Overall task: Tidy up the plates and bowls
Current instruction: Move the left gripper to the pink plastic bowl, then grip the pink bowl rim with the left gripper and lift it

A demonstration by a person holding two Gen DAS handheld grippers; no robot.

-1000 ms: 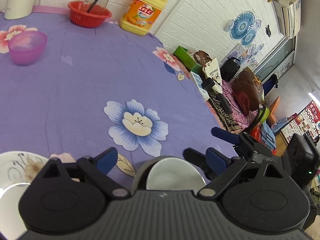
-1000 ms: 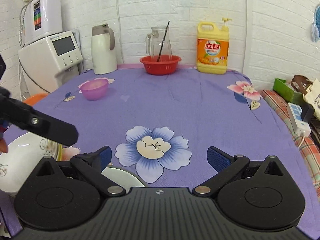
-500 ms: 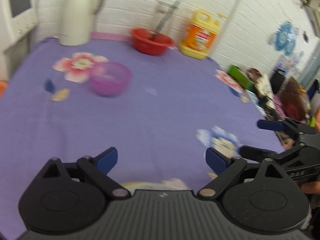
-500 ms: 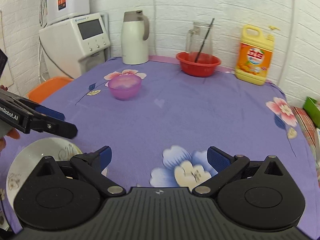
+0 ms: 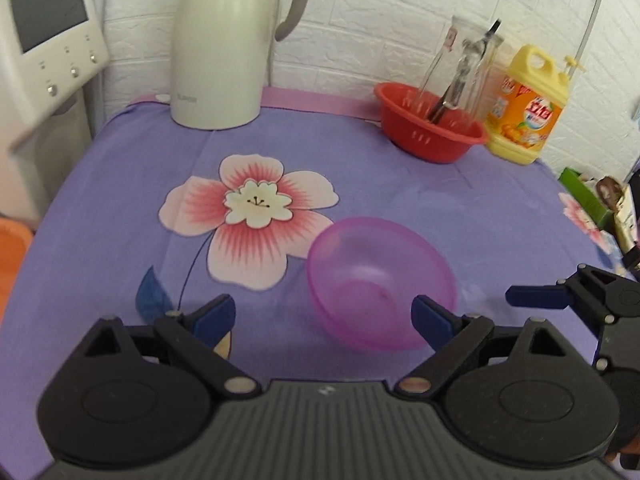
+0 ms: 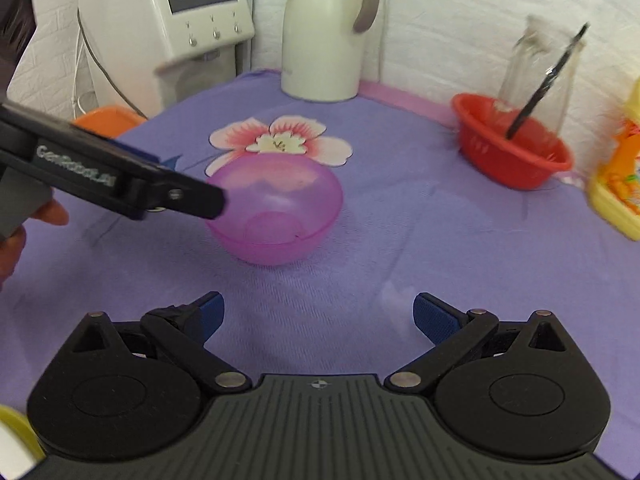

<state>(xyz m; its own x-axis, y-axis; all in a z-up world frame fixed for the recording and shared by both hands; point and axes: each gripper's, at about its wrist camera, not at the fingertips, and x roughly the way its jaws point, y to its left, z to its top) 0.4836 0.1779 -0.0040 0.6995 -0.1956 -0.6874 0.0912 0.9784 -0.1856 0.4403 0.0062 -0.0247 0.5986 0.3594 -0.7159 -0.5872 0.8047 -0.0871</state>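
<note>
A translucent pink bowl [image 5: 380, 280] stands upright on the purple flowered tablecloth [image 5: 360, 184]. My left gripper [image 5: 324, 316] is open, its right finger at the bowl's near right wall. The bowl also shows in the right wrist view [image 6: 276, 208], with the left gripper [image 6: 120, 180] reaching in from the left, its tip at the bowl's left rim. My right gripper [image 6: 318, 316] is open and empty, a little short of the bowl. It also shows at the right edge of the left wrist view [image 5: 560, 296].
A white thermos jug [image 5: 224, 40], a red basket [image 5: 432, 128] with a glass pitcher [image 5: 464, 64], and a yellow detergent bottle [image 5: 528, 104] stand along the back wall. A white appliance [image 5: 44, 40] stands left of the table. A yellow-rimmed dish edge [image 6: 16, 436] shows bottom left.
Both grippers have swung left and forward from the plates toward the pink bowl, which is now close in front. Both stay open.
</note>
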